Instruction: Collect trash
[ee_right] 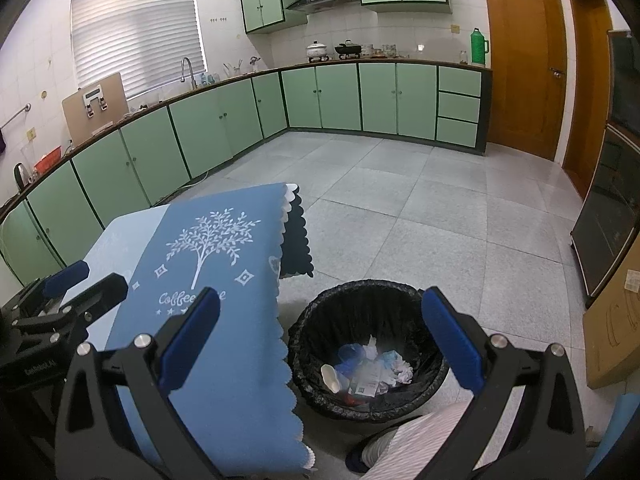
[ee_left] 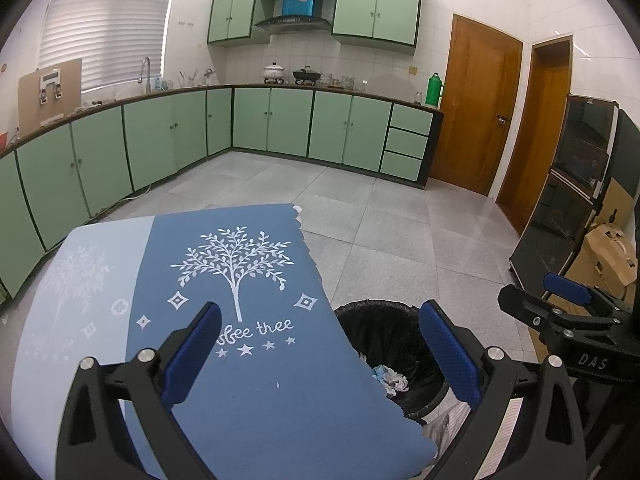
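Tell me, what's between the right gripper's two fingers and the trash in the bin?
Nothing: the right gripper is open above the bin, with bare air down to the trash, as the right wrist view shows.

On the blue tablecloth we read white script under a printed tree: in the left wrist view "...ffee tree", its first letters hidden behind a blue finger; in the right wrist view "Coffee", the rest hidden by a finger. The paler panel of the cloth carries the same print, too faint for us to read. On the black body of the right gripper we read "DAS" in pale letters. The left gripper bears small lettering we cannot make out. A white slip in the trash bin shows print too small to read.
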The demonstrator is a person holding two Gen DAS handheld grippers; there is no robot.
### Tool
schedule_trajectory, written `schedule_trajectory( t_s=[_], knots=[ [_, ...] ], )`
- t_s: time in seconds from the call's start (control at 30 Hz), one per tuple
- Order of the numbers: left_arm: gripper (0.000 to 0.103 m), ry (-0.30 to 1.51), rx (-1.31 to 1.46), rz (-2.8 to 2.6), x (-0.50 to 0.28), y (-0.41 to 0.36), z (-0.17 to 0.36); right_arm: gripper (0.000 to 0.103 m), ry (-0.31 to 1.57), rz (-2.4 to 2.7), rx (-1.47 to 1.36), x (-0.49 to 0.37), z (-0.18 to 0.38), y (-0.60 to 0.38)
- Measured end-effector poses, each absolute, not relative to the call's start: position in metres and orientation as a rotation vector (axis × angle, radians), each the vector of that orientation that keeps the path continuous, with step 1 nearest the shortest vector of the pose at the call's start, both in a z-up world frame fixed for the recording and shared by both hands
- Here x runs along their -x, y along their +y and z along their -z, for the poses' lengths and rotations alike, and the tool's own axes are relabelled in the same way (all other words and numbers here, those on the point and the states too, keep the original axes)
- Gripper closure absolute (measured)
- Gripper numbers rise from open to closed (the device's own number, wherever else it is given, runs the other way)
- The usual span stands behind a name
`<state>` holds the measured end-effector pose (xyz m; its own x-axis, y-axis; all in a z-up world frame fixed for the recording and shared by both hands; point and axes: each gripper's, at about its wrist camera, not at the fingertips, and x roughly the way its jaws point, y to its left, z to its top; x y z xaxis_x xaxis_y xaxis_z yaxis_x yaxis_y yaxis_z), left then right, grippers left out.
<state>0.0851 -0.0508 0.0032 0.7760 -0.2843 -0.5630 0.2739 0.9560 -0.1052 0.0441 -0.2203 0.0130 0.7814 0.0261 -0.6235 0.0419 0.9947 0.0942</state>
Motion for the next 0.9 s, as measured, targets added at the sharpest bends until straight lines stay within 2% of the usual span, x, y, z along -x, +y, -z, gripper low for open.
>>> schedule_trajectory(
  t_s=[0.9],
  knots=[
    [0.006,0.62,0.022,0.3,-0.087,-0.048,0.0016,0.005,0.681,0.005,-0.106,-0.0458,-0.0119,-0.2195]
  ],
)
